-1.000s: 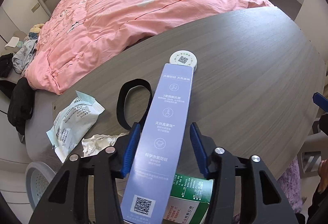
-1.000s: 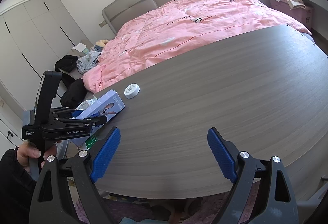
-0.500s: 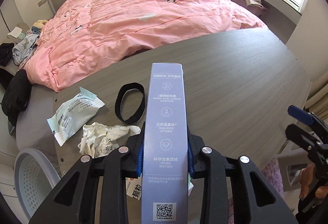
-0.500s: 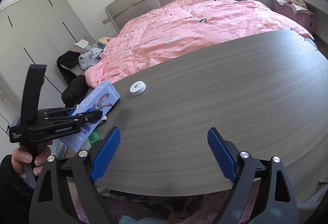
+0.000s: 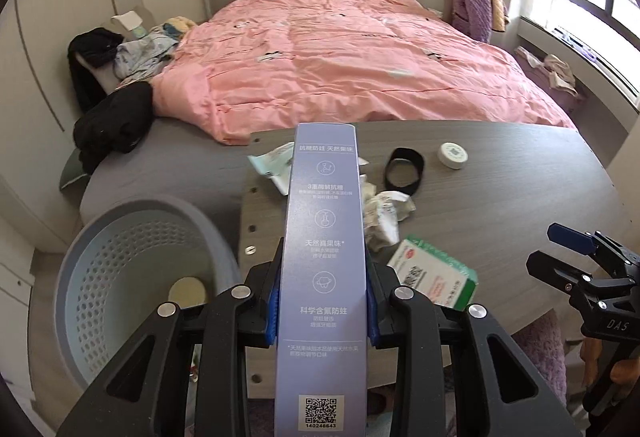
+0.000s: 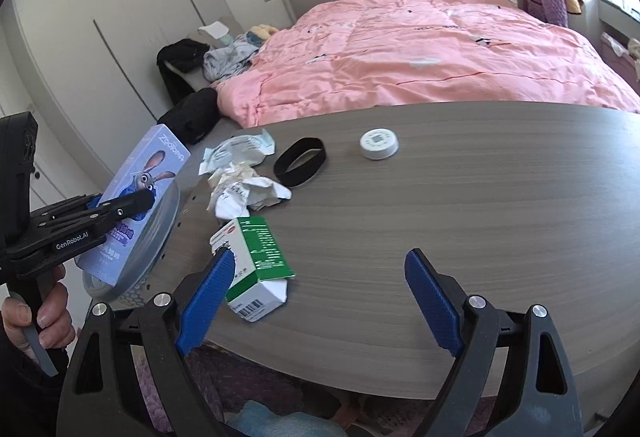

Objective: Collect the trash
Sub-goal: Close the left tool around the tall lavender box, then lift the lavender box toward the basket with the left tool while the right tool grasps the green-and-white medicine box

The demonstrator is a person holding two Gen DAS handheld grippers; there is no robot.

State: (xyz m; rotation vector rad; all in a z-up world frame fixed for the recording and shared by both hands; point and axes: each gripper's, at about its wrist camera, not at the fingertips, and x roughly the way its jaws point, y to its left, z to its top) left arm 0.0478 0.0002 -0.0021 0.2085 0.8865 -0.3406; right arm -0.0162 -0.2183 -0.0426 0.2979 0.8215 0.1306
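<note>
Fingers of the left gripper (image 5: 322, 311) are clamped on the long sides of a lilac toothpaste box (image 5: 322, 237), held off the tabletop (image 5: 500, 197) beside the perforated grey basket (image 5: 120, 257) that stands below the table edge. Fingers of the right gripper (image 6: 320, 301) stand wide apart with nothing between them, above the near edge.

Step judged in hand: carry the box over the basket and drop it. The box should be brought well over the opening before release, and tipped end-down, since its length could catch on the rim.

Writing noted: "Zoolopoz" or similar beside a cartoon rabbit on the box face; Chinese text and a QR code numbered 140246643 on its side; "GenRobot.AI" on the left gripper; "DAS" on the right. Remaining on the tabletop: green-and-white carton (image 6: 256, 265), crumpled paper (image 6: 244, 193), torn wrapper (image 6: 236, 151).
</note>
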